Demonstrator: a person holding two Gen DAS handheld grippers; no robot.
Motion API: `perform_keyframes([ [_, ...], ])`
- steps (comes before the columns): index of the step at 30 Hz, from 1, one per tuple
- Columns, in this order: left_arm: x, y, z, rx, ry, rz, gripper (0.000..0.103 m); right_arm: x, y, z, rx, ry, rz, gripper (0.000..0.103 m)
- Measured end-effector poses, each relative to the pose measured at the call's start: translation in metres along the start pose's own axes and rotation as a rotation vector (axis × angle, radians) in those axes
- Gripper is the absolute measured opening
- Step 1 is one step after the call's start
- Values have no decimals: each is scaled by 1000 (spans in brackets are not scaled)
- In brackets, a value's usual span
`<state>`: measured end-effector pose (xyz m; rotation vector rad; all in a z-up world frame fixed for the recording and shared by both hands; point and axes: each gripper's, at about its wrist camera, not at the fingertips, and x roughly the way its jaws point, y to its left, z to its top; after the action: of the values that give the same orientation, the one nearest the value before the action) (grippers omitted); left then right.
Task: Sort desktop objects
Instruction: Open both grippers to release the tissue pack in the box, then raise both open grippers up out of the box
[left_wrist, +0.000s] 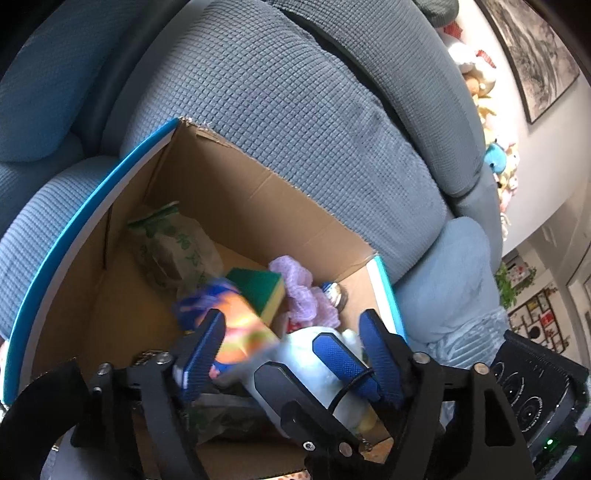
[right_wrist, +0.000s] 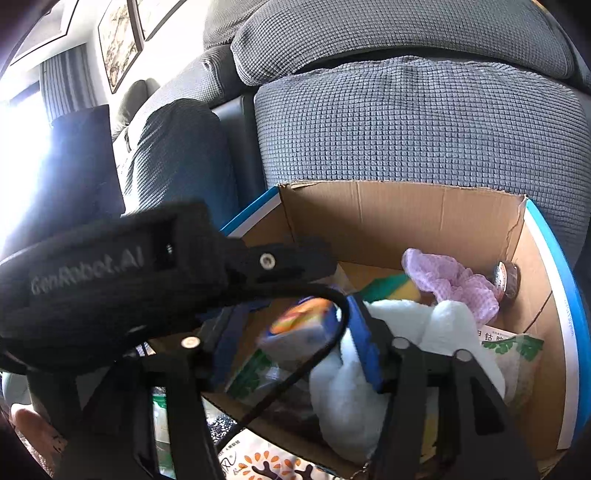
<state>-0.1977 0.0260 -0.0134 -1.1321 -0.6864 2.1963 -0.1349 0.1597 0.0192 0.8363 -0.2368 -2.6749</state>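
Blurred and hidden things in my box

The orange-and-blue pack (left_wrist: 236, 325) is motion-blurred between my fingers; my other gripper covers the white plush toy (right_wrist: 399, 332).

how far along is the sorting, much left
Well along: the box already holds a sponge, pink cloth, tape roll and green-printed bags. In hand: a blurred orange-and-blue packet sits between the left gripper's open fingers over the box. What remains outside isn't visible.

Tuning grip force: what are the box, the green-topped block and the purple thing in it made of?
Box: corrugated cardboard, matte brown, creased, torn rim.
Green-topped block: likely a sponge, yellow foam under a coarse green scouring layer.
Purple thing: soft fabric, probably waffle-weave cloth, crumpled.
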Motion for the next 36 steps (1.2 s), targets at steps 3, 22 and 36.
perform_keyframes([
  [3, -1, 0, 1, -4, -11, -8, 81, -1, 0, 1, -1, -4, -8, 61],
  [22, -50, -16, -5, 4, -121, -99, 81, -46, 4, 9, -33, -114, -48, 101],
  [36, -111, -31, -7, 11, -242, -115, 81, -118, 13, 15, -162, -186, -94, 101],
])
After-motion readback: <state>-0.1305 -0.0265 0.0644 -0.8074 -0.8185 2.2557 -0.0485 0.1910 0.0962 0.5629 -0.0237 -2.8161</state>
